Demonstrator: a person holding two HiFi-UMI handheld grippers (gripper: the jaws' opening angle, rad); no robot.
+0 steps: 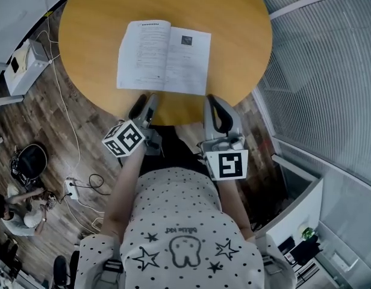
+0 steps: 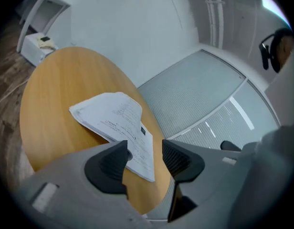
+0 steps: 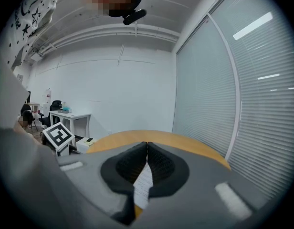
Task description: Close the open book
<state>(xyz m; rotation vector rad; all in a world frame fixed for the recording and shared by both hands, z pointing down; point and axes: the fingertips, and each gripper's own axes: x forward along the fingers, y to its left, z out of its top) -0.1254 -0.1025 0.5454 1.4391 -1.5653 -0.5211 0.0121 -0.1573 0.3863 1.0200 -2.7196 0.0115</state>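
One round wooden tabletop (image 1: 233, 23), with one open book (image 1: 164, 57) flat on it, two white pages facing up. Near edge of the book close to the near rim of the tabletop, with only a thin strip of bare wood between. Lots of bare wood to the left, to the right and beyond the book. Two grippers, one in each hand, both at the near rim, just short of the book and not touching it. First the left hand-held gripper (image 1: 146, 103), by the left half of the book's near edge, tipped over on its side, jaws spread wide and pinching nothing, with part of the book showing past the gap. Then the right hand-held gripper (image 1: 213, 104), by the book's near right corner, jaws pressed together at the tips and pinching nothing. Two marker cubes, one on each. Off the left rim, wood floor with one white box (image 1: 20, 65). Off the right rim, a wall of blinds (image 1: 318, 71) close by.
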